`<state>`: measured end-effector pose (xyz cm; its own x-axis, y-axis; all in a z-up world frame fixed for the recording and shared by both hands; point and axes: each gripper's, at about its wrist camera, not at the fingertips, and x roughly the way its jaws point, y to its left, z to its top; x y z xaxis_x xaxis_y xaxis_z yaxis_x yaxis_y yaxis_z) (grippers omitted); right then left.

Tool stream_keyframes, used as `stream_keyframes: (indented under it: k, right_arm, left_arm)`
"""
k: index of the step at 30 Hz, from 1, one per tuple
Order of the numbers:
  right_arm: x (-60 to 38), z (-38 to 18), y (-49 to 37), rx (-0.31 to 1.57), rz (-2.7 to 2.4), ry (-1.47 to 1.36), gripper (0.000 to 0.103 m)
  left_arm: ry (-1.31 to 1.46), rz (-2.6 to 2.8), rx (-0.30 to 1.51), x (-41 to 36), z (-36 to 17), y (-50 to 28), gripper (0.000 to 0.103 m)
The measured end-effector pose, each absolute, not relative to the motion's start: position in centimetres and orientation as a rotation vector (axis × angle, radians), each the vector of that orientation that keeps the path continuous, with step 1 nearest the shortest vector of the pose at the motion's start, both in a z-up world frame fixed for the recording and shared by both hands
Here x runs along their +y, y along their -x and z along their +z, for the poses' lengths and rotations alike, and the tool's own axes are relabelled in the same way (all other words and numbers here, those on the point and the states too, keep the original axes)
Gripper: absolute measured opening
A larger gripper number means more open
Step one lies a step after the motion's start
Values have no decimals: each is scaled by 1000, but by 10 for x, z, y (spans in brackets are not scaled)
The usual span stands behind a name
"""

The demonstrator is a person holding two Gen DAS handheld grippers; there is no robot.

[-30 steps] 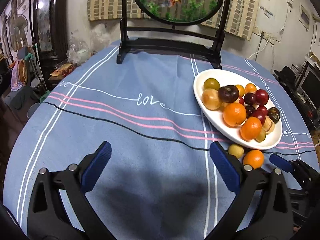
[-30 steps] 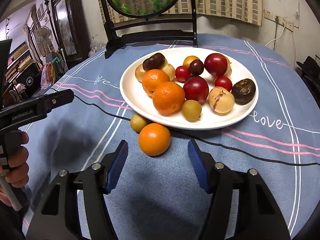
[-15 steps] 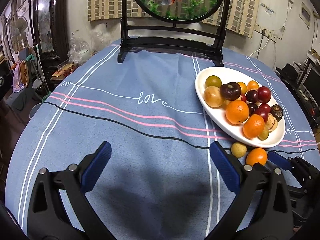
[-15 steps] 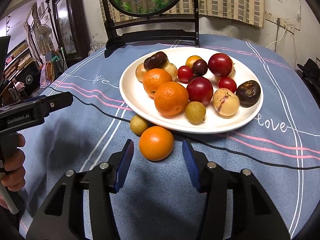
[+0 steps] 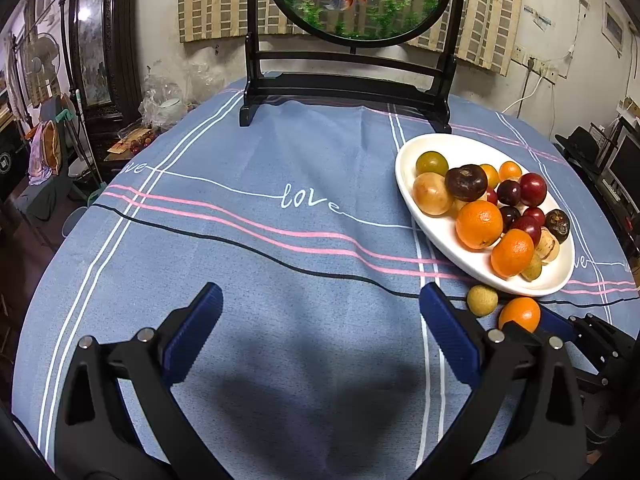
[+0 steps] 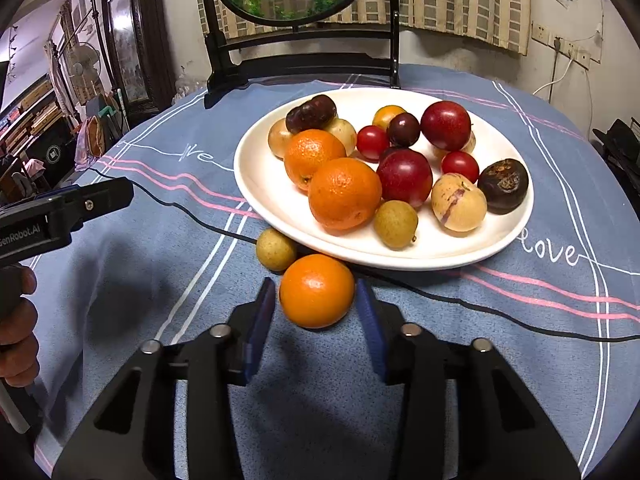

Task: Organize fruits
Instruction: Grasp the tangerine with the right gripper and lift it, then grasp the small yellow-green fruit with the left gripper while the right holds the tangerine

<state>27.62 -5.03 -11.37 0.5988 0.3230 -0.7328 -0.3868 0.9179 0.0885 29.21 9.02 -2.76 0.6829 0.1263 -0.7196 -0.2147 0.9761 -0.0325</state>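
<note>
At the far left of the right wrist view, a person's hand grips the handle of the black left gripper, which sits over bare cloth on a round table covered by a blue-grey tablecloth with white, pink and black stripes and the word "love" in white script. In the left wrist view its blue-padded jaws stand wide apart with nothing between them.

Toward the middle, a small yellow-green round fruit lies on the cloth, touching a loose bright orange tangerine just beside the near edge of the plate. The black right gripper sits around this tangerine — its blue pads flank the fruit on both sides and are closing in, with a thin gap visible at each side, so the pads do not yet press on it.

Further right and behind, an oval white ceramic plate holds a heap of fruit: two more tangerines, red and dark purple plums, small red tomatoes, pale yellow fruits — one streaked with purple — and a wrinkled dark brown passion fruit near the right rim.

At the back of the table stands a dark wooden stand holding a round goldfish panel.
</note>
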Motion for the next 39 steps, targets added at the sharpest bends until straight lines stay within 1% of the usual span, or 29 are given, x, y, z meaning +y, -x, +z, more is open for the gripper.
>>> stream_keyframes:
  k: [7,11,14,16,17,18,19,26,27,28,30,39]
  right_arm:
    - [-56,-108,-274,845,415,60,40]
    - [-63,-94,-267,812,434,25,40]
    - [-72,-78,-260,761,437,-4,40]
    - [-76,-73,-258,742,431,-15,40]
    - [-78,-71,-257,736,428,-20,40]
    - [-81,-70,-257,733,425,-25,40]
    - [-82,-69,-257,731,421,-27,40]
    - [-90,-69,-260,733,403,-47,40]
    - [-91,-68,-260,733,400,-50,40]
    - [-91,-68,-260,733,399,-51,40]
    - [-93,-68,-260,736,396,-50,40]
    - [-95,-66,-259,734,393,-55,40]
  left_arm:
    - [89,180,819,84,-35,-297,100]
    - [28,111,823,69,-41,-299,99]
    - [-31,6,825,49,-48,-301,86]
    - [-61,-75,843,35,-53,-303,71]
    - [-78,-117,857,26,-58,-304,67]
    - [-95,-144,866,20,-61,-305,59]
    - [-118,-177,872,11,-64,-305,55]
    - [-124,-278,853,-9,-63,-308,53]
    - [-119,-286,850,-11,-64,-310,51]
    - [-118,-285,852,-11,-65,-313,43]
    - [-109,-285,876,-13,-70,-319,33]
    - [-46,-274,899,-10,-75,-335,31]
